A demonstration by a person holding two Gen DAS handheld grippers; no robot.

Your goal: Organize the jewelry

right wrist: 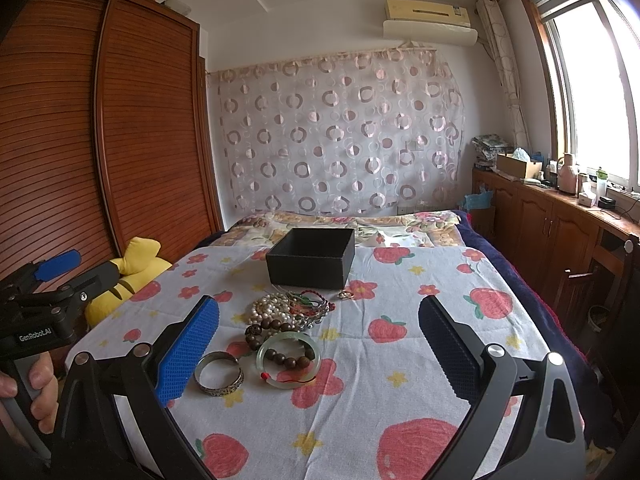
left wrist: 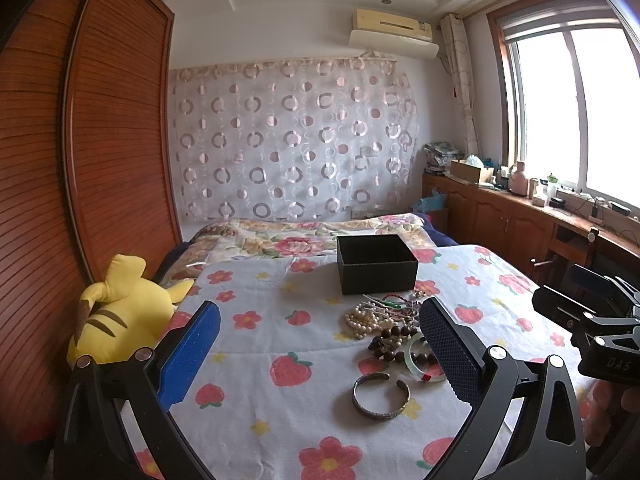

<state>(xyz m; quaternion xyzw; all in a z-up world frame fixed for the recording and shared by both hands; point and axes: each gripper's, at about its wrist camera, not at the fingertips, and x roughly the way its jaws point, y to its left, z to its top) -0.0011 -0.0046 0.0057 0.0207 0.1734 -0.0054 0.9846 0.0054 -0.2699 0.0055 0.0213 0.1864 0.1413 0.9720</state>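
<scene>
A black open box [left wrist: 376, 263] [right wrist: 311, 257] stands on the strawberry-print cloth [left wrist: 280, 320] [right wrist: 400, 360]. In front of it lies a pile of jewelry: a pearl strand [left wrist: 365, 320] [right wrist: 267, 307], red and green cords [left wrist: 394, 305] [right wrist: 310, 300], dark wooden beads [left wrist: 394, 342] [right wrist: 276, 334], a pale green bangle [left wrist: 424, 360] [right wrist: 288, 359] and a silver cuff [left wrist: 381, 396] [right wrist: 219, 373]. My left gripper [left wrist: 320, 350] is open above the cloth, with the pile near its right finger. My right gripper [right wrist: 318, 350] is open too, the bangle and cuff lying between its fingers.
A yellow plush toy [left wrist: 116, 316] [right wrist: 128, 272] lies at the cloth's left edge beside a brown wardrobe [left wrist: 100, 140]. A floral quilt [left wrist: 304, 236] lies behind the box. Wooden cabinets with clutter [right wrist: 560, 216] line the right wall under the window. A small ring [right wrist: 345, 295] sits by the box.
</scene>
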